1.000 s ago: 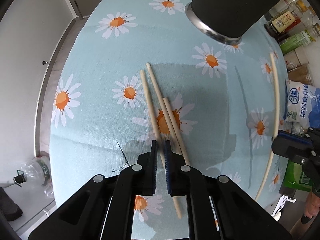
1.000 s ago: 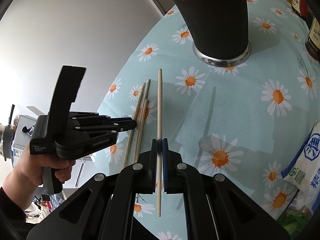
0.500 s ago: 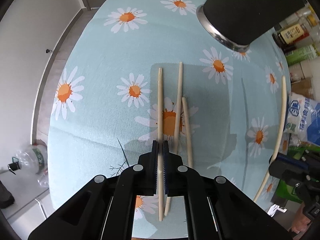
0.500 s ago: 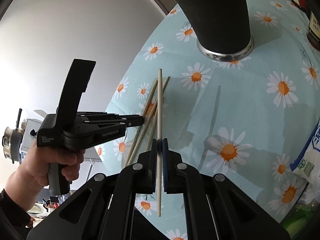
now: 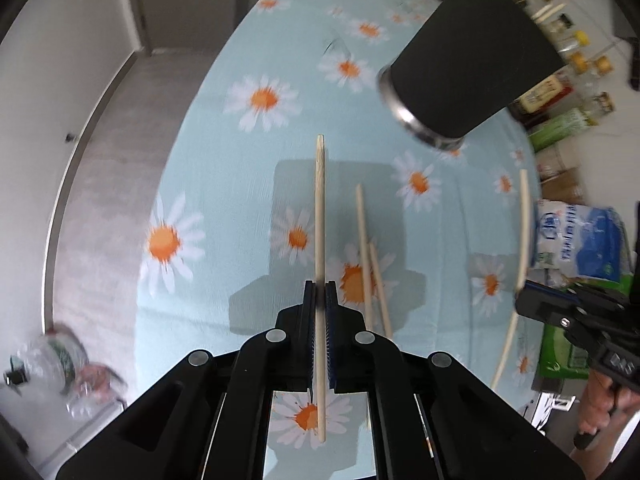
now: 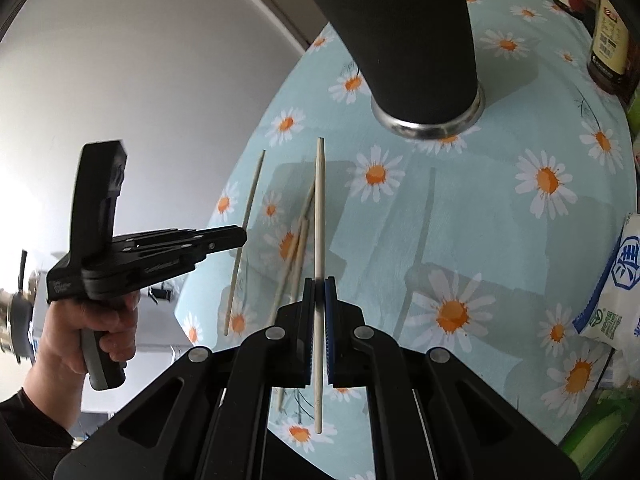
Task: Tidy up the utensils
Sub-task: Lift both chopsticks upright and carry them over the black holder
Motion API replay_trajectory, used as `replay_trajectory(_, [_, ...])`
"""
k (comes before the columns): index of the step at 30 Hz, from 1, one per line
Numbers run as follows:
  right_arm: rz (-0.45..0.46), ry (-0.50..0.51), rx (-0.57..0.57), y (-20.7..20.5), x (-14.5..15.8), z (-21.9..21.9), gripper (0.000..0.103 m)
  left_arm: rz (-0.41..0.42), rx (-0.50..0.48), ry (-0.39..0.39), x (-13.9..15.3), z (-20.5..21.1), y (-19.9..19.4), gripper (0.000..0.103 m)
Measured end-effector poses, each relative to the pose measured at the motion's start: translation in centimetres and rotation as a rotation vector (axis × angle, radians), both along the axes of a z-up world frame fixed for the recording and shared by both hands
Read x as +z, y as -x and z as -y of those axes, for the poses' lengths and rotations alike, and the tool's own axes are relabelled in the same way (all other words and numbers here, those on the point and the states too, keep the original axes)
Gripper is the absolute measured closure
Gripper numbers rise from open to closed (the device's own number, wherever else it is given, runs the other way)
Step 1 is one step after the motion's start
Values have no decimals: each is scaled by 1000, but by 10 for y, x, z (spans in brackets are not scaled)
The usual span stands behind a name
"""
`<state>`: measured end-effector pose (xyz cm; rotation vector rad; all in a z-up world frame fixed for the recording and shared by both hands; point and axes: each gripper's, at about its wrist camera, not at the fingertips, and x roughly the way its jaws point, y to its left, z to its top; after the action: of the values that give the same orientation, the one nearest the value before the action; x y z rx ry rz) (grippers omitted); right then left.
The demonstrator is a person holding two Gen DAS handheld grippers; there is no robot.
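each claw gripped one chopstick: left claw (image 5: pixel 320 300) its stick (image 5: pixel 319 208), right claw (image 6: pixel 319 300) its stick (image 6: pixel 319 208), long axes toward 12. the holder (image 6: pixel 404 40) stood at 1 o'clock, nearer the right; two sticks (image 5: pixel 370 264) lay on the worktop (image 5: pixel 224 184).

Both wrist views look down from close above — sharing the daisy tablecloth (image 5: pixel 224 128) and black cup (image 6: pixel 404 36).

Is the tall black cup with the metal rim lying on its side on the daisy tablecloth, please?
No, the tall black cup with the metal rim stands upright on the daisy tablecloth, its metal base ring flat on the cloth.
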<state>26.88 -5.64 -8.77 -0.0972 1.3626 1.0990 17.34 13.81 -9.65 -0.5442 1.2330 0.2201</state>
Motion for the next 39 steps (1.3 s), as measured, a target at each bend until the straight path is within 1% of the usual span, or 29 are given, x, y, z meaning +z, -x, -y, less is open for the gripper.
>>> replay_trajectory(5, [48,-14,-32,3,6,-6,98,76,-55,12,20,-1,2,99])
replay_trajectory(8, [69,-47,-52,4,11,-8,98,129,-87,24,33,-4,1,99])
replay_trajectory(12, [97,-91,-84,3,19,-11,98,192,-122,19,50,-9,0,99])
replay_trajectory(15, [119,-134,-105,1,29,-12,97,236,-149,-7,64,-11,-5,99])
replay_trajectory(20, [182,-199,-131,-6,46,-10,97,311,-176,-23,88,-11,-14,99])
replay_trajectory(26, [239,-282,-164,-22,68,-8,97,400,-212,-29,113,-7,-29,99])
replay_trajectory(28, [259,-307,-179,-27,75,-7,97,446,-234,-26,123,-4,-36,99])
replay_trajectory(32, [295,-358,-210,-38,87,-4,97,521,-265,-60,140,2,-49,99])
replay_trajectory(36, [324,-414,-283,-52,101,6,97,576,-285,-58,150,4,-60,99])
replay_trajectory(38, [324,-447,-309,-62,106,10,97,605,-291,-71,157,4,-64,99])
replay_trajectory(39, [329,-460,-320,-66,110,12,97,629,-291,-70,161,4,-67,99])
